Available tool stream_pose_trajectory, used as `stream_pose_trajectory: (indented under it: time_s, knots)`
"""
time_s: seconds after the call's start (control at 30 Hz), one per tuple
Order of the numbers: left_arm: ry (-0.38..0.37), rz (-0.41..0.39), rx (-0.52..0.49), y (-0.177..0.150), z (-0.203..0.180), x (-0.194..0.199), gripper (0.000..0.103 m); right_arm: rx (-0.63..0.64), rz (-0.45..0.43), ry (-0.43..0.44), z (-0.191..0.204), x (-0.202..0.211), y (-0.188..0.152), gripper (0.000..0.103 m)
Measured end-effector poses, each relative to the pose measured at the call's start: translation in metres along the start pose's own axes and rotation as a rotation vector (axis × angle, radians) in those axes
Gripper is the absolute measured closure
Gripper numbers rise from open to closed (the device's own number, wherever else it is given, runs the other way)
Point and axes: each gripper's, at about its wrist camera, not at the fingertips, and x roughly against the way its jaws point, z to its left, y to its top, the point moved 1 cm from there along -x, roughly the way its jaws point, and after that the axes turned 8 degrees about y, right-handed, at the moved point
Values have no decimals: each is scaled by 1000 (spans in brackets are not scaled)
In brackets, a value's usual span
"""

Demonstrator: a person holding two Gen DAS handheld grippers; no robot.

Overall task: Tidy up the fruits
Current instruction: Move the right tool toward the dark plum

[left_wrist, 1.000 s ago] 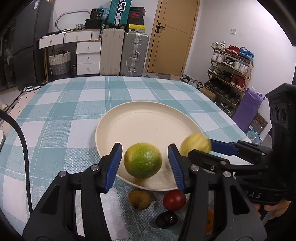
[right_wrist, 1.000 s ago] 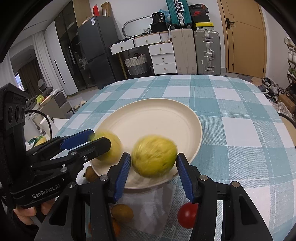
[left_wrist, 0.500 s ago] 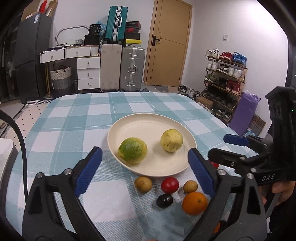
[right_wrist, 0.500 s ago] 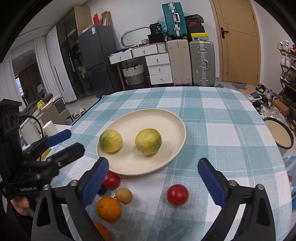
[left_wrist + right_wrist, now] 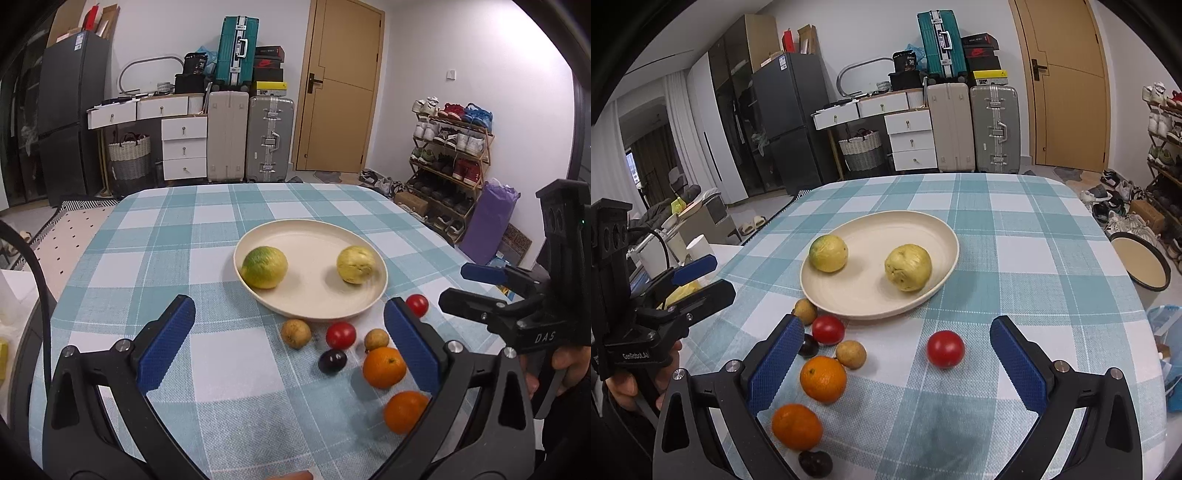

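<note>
A cream plate (image 5: pixel 314 236) (image 5: pixel 886 225) on the checked tablecloth holds a green-yellow fruit (image 5: pixel 265 262) (image 5: pixel 828 253) and a yellow fruit (image 5: pixel 356 259) (image 5: pixel 908 267). In front of it lie two oranges (image 5: pixel 384 366) (image 5: pixel 823 378), two red tomatoes (image 5: pixel 340 335) (image 5: pixel 945 349), small brown fruits (image 5: pixel 295 333) and a dark plum (image 5: pixel 332 360). My left gripper (image 5: pixel 291 347) is open and empty, held back above the loose fruit. My right gripper (image 5: pixel 897 363) is open and empty, also above the loose fruit. Each gripper shows in the other's view (image 5: pixel 476 284) (image 5: pixel 698 277).
The table's right edge drops to a round tray (image 5: pixel 1141 264) and a blue bag (image 5: pixel 1167 332) on the floor. Suitcases (image 5: pixel 269 138), drawers and a shoe rack (image 5: pixel 447 162) stand beyond the far edge. A white cup (image 5: pixel 698 247) stands at the left.
Both grippers have let go of their fruits onto the plate, opened wide and pulled back and up from the plate. The loose fruits have come into view.
</note>
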Motion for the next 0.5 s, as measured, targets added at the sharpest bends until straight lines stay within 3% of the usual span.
stream_pose_trajectory:
  time_s: [0.5]
  knots:
    - [-52,46,-62,-32,-32,23,1,-5,53,-17,5,20,-33,0]
